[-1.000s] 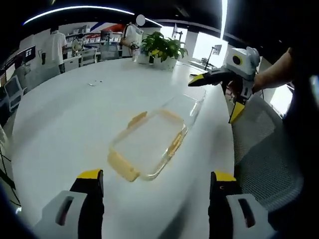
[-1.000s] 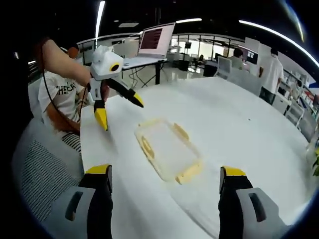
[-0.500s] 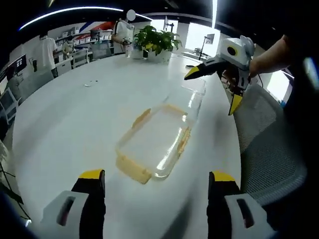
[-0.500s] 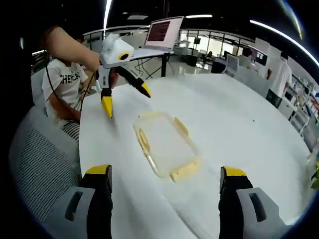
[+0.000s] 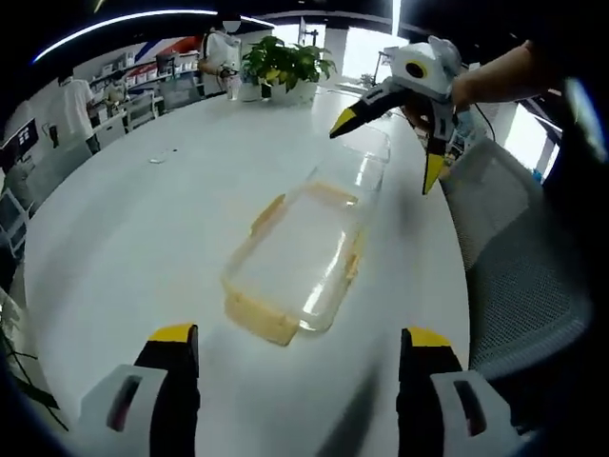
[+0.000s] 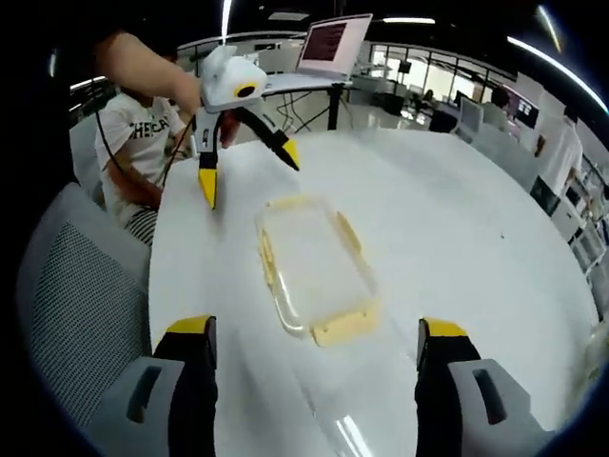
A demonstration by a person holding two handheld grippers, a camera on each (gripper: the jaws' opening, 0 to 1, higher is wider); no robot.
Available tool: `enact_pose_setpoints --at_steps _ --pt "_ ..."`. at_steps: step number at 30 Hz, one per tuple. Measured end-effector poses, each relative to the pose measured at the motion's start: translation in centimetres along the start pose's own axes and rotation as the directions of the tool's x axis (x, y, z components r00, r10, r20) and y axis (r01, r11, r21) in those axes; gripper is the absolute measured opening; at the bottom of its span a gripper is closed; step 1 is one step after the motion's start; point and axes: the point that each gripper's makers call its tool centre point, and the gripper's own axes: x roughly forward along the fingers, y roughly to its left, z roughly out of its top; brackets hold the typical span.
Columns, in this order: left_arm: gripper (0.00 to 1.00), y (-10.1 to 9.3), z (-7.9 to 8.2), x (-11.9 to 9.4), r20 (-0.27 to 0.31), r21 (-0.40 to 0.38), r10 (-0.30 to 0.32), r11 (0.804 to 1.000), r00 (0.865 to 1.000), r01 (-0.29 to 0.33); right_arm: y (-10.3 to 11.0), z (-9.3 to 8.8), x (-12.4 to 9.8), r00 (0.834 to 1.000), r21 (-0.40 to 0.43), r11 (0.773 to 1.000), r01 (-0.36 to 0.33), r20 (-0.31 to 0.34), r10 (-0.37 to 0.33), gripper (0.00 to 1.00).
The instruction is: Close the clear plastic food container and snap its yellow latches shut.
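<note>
Meanwhile, across the last second both views have drawn in on the white round table [image 5: 114, 219], and the clear plastic food container [image 5: 295, 262] now sits closer and larger than before, though it has not shifted on the tabletop itself; the change is in the hands, not in the thing. On the left, the left gripper [image 5: 295, 381] hangs above the near table edge with its jaws spread wide and nothing between them; in the right gripper view it [image 6: 245, 162] has come nearer the container's far end, yellow tips parted over the table just beside that end. At the middle, the container lies flat with its yellow latches [image 5: 259, 320] splayed outward along the rim, so none looks snapped; whether the lid is already seated I cannot tell, for a second clear piece [image 5: 366, 162] lies just beyond it toward the chair side and may be the lid. To the right, the right gripper [image 6: 309, 381] is likewise wide open and empty; seen from the left gripper view it [image 5: 385, 138] has dropped toward that clear piece. By my reading the approach is under way and no closing has begun; the potted plant [image 5: 281, 67] stands well apart.
</note>
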Motion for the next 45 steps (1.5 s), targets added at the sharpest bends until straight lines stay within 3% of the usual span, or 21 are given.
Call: enact_pose_setpoints --at_steps 8,18,28,30,32,33,35,45 --pt "0.81 0.3 0.1 0.4 -0.011 0.004 -0.026 1.000 1.000 0.026 -0.4 -0.4 0.9 0.997 -0.035 0.998 -0.053 -0.051 0.051 0.82" --pt "0.78 0.2 -0.7 1.4 -0.064 0.086 -0.040 0.995 0.997 0.045 -1.2 -1.2 1.3 0.992 -0.035 0.997 -0.074 -0.107 0.070 0.79" --pt "0.74 1.1 -0.7 2.2 -0.082 0.142 -0.030 0.989 0.996 0.042 -1.0 -1.2 2.7 0.982 -0.115 0.987 -0.110 -0.167 0.090 0.75" --pt "0.73 1.3 -0.5 2.3 -0.078 0.152 -0.031 0.987 0.996 0.043 -1.1 -1.4 2.9 0.976 -0.135 0.983 -0.121 -0.195 0.094 0.74" --pt "0.72 1.4 -0.6 2.5 -0.084 0.164 -0.027 0.986 0.996 0.041 -1.4 -2.7 2.7 0.951 -0.136 0.982 -0.129 -0.296 0.083 0.69" --pt "0.71 1.5 -0.7 2.6 -0.089 0.171 -0.025 0.984 0.996 0.040 -1.6 -2.8 3.0 0.945 -0.172 0.975 -0.144 -0.315 0.084 0.67" --pt "0.70 1.6 -0.9 2.8 -0.097 0.184 -0.020 0.982 0.995 0.038 -1.8 -1.9 3.5 0.958 -0.187 0.972 -0.139 -0.275 0.084 0.66" --pt "0.64 1.6 -0.9 3.2 -0.102 0.205 -0.037 0.977 0.994 0.058 -2.0 -2.7 4.4 0.942 -0.185 0.967 -0.173 -0.317 0.108 0.63"
